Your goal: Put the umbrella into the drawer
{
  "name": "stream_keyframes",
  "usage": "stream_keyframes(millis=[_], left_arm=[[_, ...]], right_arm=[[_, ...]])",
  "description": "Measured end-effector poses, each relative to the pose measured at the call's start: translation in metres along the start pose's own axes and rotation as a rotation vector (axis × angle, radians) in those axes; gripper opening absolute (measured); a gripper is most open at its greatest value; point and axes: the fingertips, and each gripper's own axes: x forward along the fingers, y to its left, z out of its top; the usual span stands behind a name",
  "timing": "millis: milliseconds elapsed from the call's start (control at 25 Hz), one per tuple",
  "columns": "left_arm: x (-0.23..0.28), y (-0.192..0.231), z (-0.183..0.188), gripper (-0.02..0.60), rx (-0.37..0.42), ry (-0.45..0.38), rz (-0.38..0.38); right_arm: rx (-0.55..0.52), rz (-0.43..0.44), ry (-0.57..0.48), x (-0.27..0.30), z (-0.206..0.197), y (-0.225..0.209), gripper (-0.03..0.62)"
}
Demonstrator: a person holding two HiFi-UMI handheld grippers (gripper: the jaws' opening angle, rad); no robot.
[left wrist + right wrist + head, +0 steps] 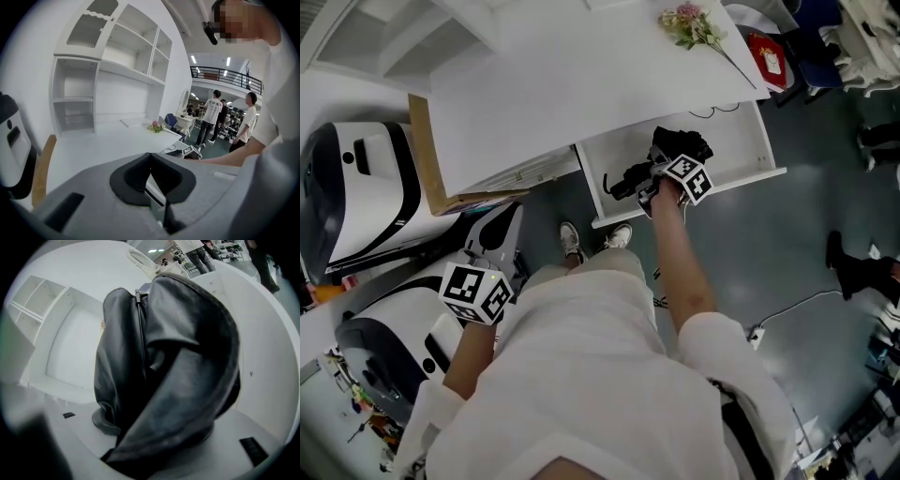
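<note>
The black folded umbrella (675, 150) hangs over the open white drawer (739, 141) under the desk, its dark handle (626, 178) pointing left. My right gripper (661, 173) is shut on it. In the right gripper view the umbrella's black fabric (164, 362) fills the space between the jaws, with the drawer's white inside (265, 348) close behind. My left gripper (506, 217) stays low at the left, away from the drawer. Its black pads (140, 176) meet with nothing between them, so it is shut and empty (151, 157).
A white desk (581, 75) carries a sprig of flowers (694, 23). A wooden board (427, 159) and rounded white machines (356, 187) stand at the left. A red item (769, 58) lies beyond the desk. Several people (211, 117) stand far off.
</note>
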Motion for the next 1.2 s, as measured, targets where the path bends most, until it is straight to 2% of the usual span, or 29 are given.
stream_keyframes(millis=[120, 400, 840, 1040, 1200], left_arm=[[-0.005, 0.002, -0.006, 0.012, -0.014, 0.002, 0.018], [-0.021, 0.013, -0.017, 0.012, -0.055, -0.004, 0.067], [-0.033, 0.024, -0.034, 0.012, -0.096, 0.021, 0.080], [-0.032, 0.031, -0.039, 0.012, -0.107, 0.039, 0.074], [-0.031, 0.037, -0.043, 0.012, -0.112, 0.048, 0.064]], right_arm=[[0.024, -0.030, 0.023, 0.011, -0.007, -0.009, 0.262], [0.006, -0.115, 0.049, 0.023, -0.011, -0.017, 0.267], [0.006, -0.280, 0.045, 0.033, -0.011, -0.042, 0.285], [-0.060, -0.312, 0.047, 0.037, -0.011, -0.040, 0.293], [-0.184, -0.369, 0.085, 0.042, -0.016, -0.038, 0.298]])
